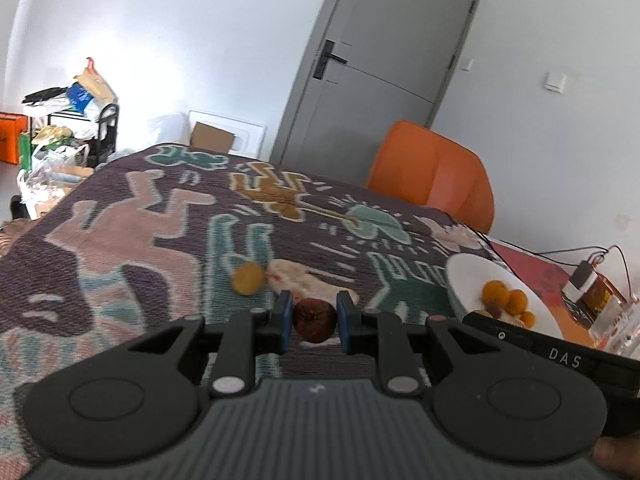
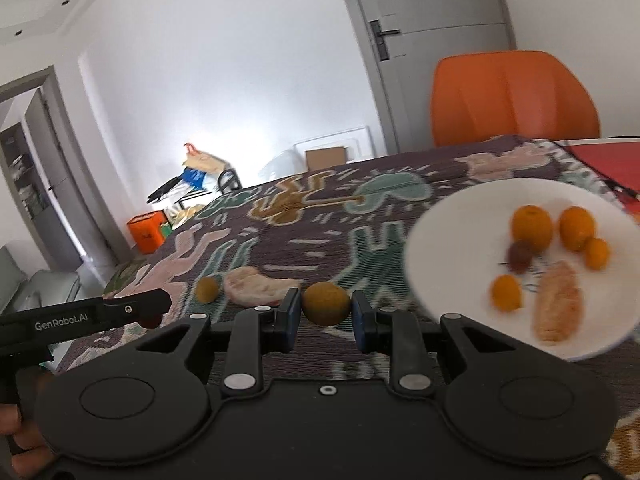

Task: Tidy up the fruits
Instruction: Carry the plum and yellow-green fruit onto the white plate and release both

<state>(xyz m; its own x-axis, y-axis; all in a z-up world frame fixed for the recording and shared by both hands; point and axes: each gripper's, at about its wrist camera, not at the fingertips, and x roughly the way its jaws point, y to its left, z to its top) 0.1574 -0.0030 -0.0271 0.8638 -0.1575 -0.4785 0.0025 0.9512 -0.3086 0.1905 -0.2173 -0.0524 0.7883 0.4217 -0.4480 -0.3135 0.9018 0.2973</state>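
Note:
My left gripper (image 1: 313, 320) is shut on a dark red round fruit (image 1: 314, 320), held above the patterned cloth. My right gripper (image 2: 326, 308) is shut on a yellow-brown round fruit (image 2: 326, 304). A white plate (image 2: 452, 248) at the right holds several orange fruits (image 2: 532, 222), a small dark red fruit (image 2: 519, 256) and a pale peeled piece (image 2: 558, 306). The plate also shows in the left wrist view (image 1: 468, 276). On the cloth lie a small yellow fruit (image 1: 248, 278) and a pale peeled piece (image 1: 304, 280), seen too in the right wrist view (image 2: 258, 286).
The table is covered by a patterned woven cloth (image 1: 132, 220). An orange chair (image 1: 436, 174) stands behind it. Wires and a small device (image 1: 588, 284) lie at the far right. The left gripper's body (image 2: 92, 316) shows at the left of the right wrist view.

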